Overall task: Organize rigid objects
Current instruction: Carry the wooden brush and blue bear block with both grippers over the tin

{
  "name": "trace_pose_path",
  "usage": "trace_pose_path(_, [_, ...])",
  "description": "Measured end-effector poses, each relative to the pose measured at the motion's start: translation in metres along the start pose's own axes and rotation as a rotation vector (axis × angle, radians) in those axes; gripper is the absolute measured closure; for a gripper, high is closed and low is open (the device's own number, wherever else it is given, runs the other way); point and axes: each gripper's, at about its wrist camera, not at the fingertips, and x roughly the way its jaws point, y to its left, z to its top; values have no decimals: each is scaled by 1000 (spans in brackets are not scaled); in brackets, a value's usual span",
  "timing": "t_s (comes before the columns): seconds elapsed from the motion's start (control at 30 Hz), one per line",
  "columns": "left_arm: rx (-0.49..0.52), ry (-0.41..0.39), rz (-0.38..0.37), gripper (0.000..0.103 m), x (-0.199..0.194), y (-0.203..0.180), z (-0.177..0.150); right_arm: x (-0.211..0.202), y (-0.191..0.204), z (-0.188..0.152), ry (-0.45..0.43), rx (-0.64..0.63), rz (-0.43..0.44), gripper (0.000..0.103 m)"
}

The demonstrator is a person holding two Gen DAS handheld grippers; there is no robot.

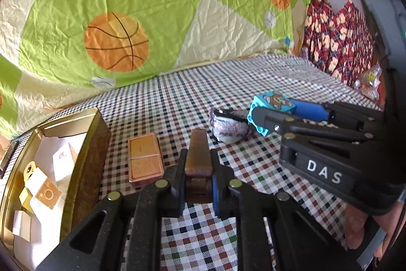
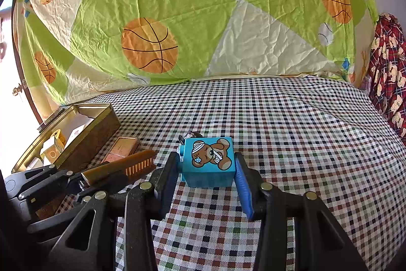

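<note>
My left gripper (image 1: 198,169) is shut on a brown brush (image 1: 198,153), held over the checked cloth; the brush also shows in the right wrist view (image 2: 119,165), bristles down. My right gripper (image 2: 206,164) is shut on a blue cube with a bear picture (image 2: 208,160), low over the cloth; the cube also shows in the left wrist view (image 1: 272,103). An open gold tin box (image 1: 83,156) with several small cartons stands at the left, and shows in the right wrist view (image 2: 101,128). A copper-coloured flat case (image 1: 144,159) lies beside it.
A small crumpled silver-and-purple item (image 1: 228,127) lies just left of the cube. A quilt with basketball prints (image 2: 152,45) rises behind the cloth. Red patterned cushions (image 1: 337,42) and a small wrapped toy (image 1: 369,83) sit at the right.
</note>
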Motion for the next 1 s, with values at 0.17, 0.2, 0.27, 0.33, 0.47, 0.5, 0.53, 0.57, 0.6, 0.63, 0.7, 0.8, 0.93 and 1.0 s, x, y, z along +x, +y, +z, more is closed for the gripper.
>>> trace_pose_path(0.17, [-19,-62,13,90,-12,4,-2,-6,1,-1,-36,-7,1,58])
trace_pose_path(0.2, [-21,-72,17,90,-14,4,-2,-7,1,-1,-42,-9,-1,58])
trace_pose_path(0.27, [-24,-90,24,90,-18,4,-3,-9,3,-1,-53,-15,-3,58])
trace_pose_path(0.33, [-27,-100,29,90,-20,5,-3,-11,4,-1,-62,-20,-5,58])
trace_pose_path(0.47, [-35,-123,37,90,-24,7,-3,-13,4,-2,-79,-27,-9,58])
trace_pose_path(0.5, [-36,-128,38,90,-26,7,-3,-14,4,-2,-83,-28,-9,58])
trace_pose_path(0.53, [-37,-132,39,90,-27,6,-3,-15,4,-2,-87,-29,-9,58])
trace_pose_path(0.57, [-39,-138,42,90,-28,7,-3,-15,4,-3,-92,-30,-9,58])
trace_pose_path(0.6, [-40,-142,43,90,-29,7,-4,-16,5,-3,-96,-32,-10,58])
trace_pose_path(0.63, [-40,-144,42,90,-29,7,-4,-17,5,-3,-99,-34,-11,58])
trace_pose_path(0.7, [-43,-150,43,90,-30,8,-4,-18,6,-4,-115,-51,-18,58])
trace_pose_path(0.8, [-51,-163,45,90,-33,9,-5,-20,6,-5,-129,-54,-20,58])
trace_pose_path(0.93, [-62,-184,47,90,-37,12,-6,-26,8,-6,-159,-63,-27,58])
trace_pose_path(1.0, [-67,-194,45,90,-38,13,-7,-29,9,-7,-177,-72,-30,58])
